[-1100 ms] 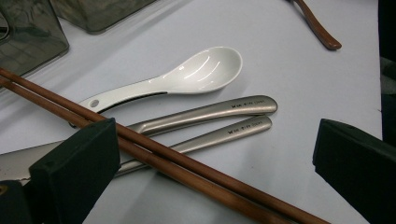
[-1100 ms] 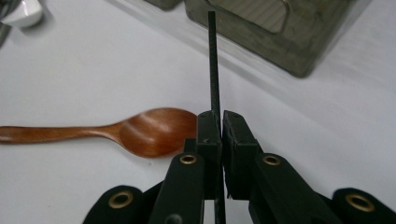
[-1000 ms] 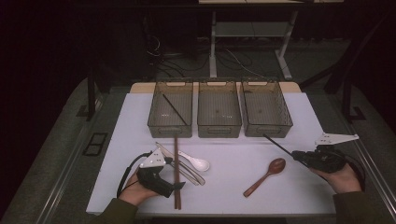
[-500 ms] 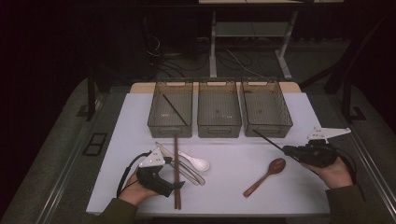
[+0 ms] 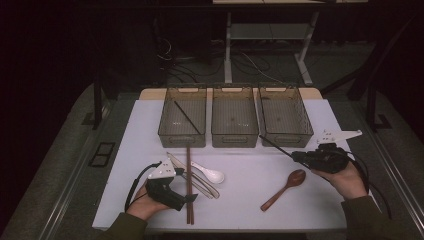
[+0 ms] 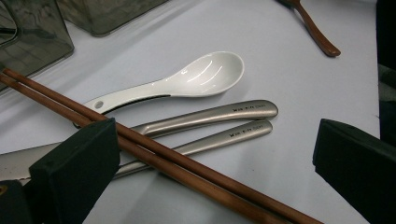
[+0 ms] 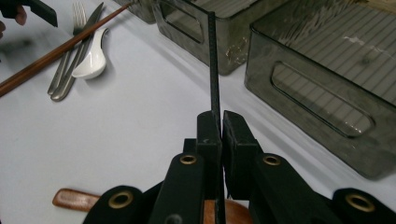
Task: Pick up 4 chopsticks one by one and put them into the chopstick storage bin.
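Chopstick (image 7: 213, 60) in your right gripper (image 5: 300, 158) is thin, stiff, light and slick; the jaws pinch it at one end, its tip over the right bin (image 5: 285, 116) at centre frame. Grip firmly. Your left gripper (image 5: 192, 198), jaws spread, straddles brown chopsticks (image 6: 154, 154) lower left; a wooden spoon (image 5: 284, 189) lies nearby.

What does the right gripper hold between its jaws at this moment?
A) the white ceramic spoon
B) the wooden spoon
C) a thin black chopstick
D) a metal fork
C: in the right gripper view, the right gripper has its jaws shut on a thin black chopstick that points toward the bins, while the white spoon and the wooden spoon lie on the table.
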Action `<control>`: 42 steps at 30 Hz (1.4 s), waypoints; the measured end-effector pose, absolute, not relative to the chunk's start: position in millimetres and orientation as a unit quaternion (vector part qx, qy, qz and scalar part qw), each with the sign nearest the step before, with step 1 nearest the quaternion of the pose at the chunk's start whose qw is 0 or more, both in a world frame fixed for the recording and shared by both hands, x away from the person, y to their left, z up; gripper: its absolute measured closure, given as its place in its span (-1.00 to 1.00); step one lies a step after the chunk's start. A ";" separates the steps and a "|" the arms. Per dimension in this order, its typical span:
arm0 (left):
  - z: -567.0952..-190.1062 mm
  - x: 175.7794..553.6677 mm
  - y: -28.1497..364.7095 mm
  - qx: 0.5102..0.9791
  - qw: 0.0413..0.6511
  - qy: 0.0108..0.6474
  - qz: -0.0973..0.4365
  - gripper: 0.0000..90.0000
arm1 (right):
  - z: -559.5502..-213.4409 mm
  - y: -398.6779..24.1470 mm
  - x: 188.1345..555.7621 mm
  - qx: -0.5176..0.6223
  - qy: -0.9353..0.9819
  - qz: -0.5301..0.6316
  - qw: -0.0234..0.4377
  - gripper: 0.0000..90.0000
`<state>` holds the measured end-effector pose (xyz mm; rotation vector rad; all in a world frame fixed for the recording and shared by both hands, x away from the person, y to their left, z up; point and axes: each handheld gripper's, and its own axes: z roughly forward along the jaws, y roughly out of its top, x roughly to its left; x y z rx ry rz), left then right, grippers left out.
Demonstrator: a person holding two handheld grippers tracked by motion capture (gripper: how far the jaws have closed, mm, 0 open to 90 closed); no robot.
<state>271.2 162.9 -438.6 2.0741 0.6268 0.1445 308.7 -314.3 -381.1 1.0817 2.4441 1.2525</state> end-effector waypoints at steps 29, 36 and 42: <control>-439.3 271.4 162.6 0.845 0.466 0.255 0.057 -1.00 | -363.3 -241.7 353.7 0.333 0.827 0.445 0.091 0.90; -439.1 271.3 163.0 0.845 0.467 0.255 0.057 -1.00 | -358.4 -216.8 366.2 0.323 0.830 0.444 0.095 0.90; -439.1 271.8 163.6 0.844 0.468 0.255 0.057 -1.00 | -359.5 -195.1 378.0 0.322 0.830 0.445 0.094 0.90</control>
